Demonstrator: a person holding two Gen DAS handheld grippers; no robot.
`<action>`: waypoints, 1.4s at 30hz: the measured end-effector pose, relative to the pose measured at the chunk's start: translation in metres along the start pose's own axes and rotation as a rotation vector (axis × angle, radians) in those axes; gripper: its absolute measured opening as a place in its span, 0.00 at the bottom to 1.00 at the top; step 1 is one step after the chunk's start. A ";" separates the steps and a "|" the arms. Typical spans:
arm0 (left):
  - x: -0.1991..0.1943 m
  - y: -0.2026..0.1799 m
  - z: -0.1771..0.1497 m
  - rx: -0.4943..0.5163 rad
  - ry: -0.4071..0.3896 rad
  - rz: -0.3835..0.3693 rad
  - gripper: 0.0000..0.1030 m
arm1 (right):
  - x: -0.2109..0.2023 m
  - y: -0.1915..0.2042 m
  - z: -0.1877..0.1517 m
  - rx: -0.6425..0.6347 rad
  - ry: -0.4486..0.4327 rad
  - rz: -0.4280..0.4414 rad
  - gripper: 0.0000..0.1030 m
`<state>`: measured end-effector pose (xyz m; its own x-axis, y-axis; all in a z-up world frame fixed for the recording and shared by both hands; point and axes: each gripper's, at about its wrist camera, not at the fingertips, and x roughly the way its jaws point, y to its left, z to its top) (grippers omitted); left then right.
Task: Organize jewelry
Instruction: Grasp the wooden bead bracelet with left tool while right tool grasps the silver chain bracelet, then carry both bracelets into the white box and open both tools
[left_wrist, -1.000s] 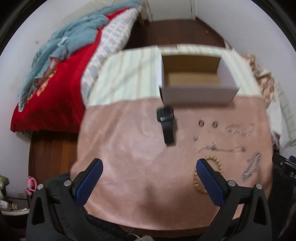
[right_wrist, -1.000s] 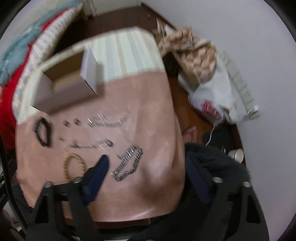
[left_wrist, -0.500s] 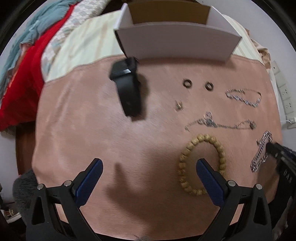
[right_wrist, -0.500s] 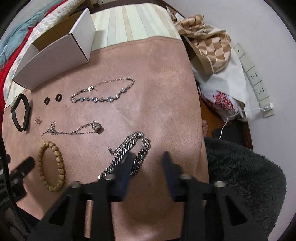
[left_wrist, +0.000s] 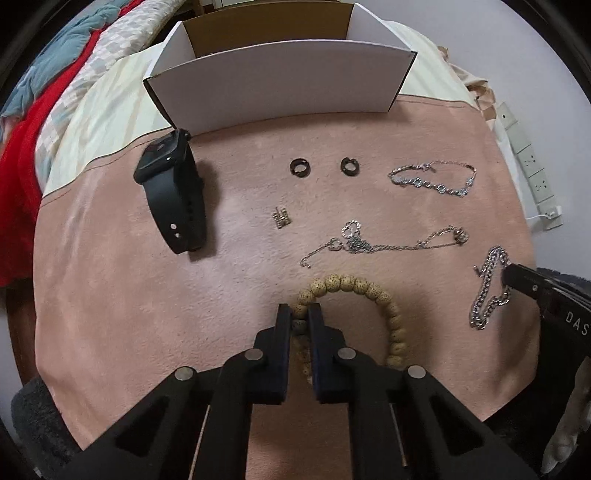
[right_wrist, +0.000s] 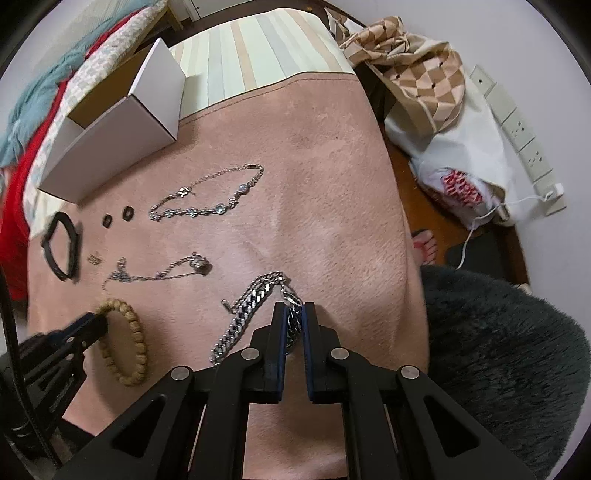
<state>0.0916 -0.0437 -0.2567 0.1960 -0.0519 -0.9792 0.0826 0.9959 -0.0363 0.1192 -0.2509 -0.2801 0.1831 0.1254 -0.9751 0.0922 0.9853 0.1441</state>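
Comparing with a second ago, you have brought both grippers down onto the pink cloth (left_wrist: 110, 295) and closed them from wide open. Your left gripper (left_wrist: 299, 314) is now pinched tight on the wooden bead bracelet (left_wrist: 369, 288), which lies well in front of the white box (left_wrist: 277, 81). Your right gripper (right_wrist: 293, 314) has just been closing and clamps the heavy silver chain bracelet (right_wrist: 251, 299), lying farther from the box than the thin chains. Beside the box's left corner sits the black watch (left_wrist: 173, 195).
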 end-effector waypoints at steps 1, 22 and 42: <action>-0.004 0.001 0.001 -0.004 -0.008 -0.001 0.07 | -0.002 -0.002 0.000 0.009 -0.004 0.019 0.08; -0.103 0.025 0.042 -0.044 -0.197 -0.100 0.06 | -0.094 0.028 0.036 -0.071 -0.158 0.208 0.08; -0.077 0.087 0.218 -0.067 -0.199 -0.121 0.06 | -0.075 0.151 0.214 -0.276 -0.142 0.259 0.08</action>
<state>0.2962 0.0307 -0.1408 0.3780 -0.1782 -0.9085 0.0536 0.9839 -0.1707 0.3294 -0.1366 -0.1494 0.3014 0.3751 -0.8766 -0.2376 0.9199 0.3120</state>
